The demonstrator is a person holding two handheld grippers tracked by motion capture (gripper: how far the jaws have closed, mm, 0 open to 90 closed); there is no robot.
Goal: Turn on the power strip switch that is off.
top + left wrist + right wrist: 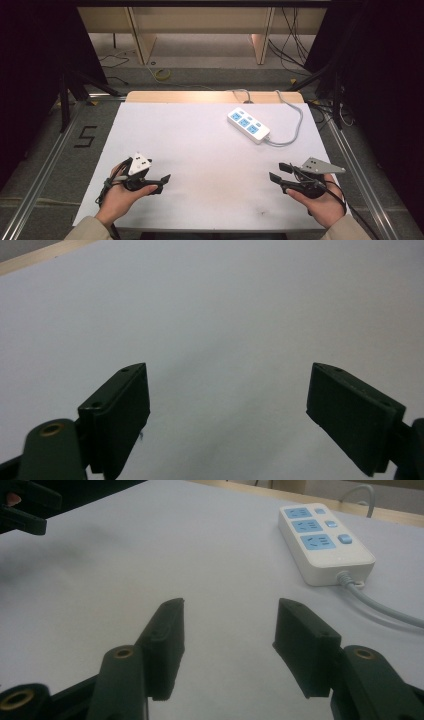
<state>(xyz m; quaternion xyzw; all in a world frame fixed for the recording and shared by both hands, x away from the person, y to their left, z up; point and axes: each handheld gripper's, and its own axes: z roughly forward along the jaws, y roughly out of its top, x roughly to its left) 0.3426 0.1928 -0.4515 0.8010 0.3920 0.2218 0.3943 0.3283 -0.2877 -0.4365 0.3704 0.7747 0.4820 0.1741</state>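
Power strip (248, 125) far from both low, gaping tools: left tool (162, 182), right tool (276, 172).

white table (200, 150) | floor marking "5" (86, 136) | yellow cable coil on floor (161, 75)

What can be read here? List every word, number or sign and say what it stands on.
"5": dark figure on the floor left of the table.
The power strip shows blue socket faces; any print on it is too small to read.
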